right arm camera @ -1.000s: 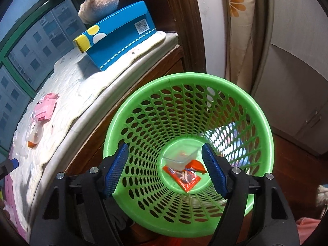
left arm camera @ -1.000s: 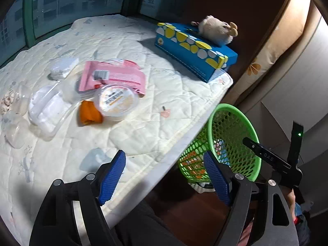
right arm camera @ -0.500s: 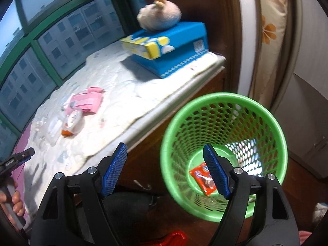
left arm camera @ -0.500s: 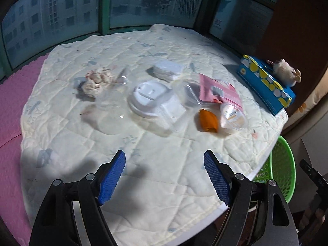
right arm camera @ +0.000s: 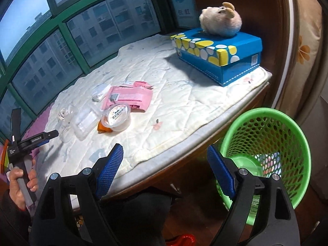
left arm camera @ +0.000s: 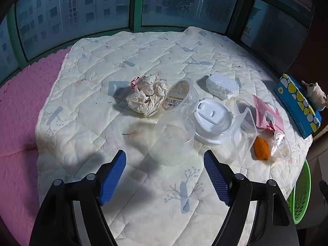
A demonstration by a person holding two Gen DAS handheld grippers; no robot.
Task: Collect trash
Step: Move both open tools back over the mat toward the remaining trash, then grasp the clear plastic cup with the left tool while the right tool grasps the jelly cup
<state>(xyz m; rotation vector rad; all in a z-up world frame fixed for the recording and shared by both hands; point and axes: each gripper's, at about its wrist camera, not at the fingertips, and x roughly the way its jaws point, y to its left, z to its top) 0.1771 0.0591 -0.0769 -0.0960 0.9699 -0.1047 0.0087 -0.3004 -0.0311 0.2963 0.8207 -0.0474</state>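
The left gripper (left arm camera: pixel 165 174) hovers wide apart and empty above the quilt (left arm camera: pixel 143 194), just short of a clear plastic cup (left arm camera: pixel 171 141) lying among the trash. The right gripper (right arm camera: pixel 165 168) grips nothing, its jaws opening beside the green basket (right arm camera: pixel 287 135) below the ledge.

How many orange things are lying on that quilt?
1 that I can see: an orange piece near the quilt's right edge, wedged between the clear clamshell box and the small lidded tub. Other litter could hide more.
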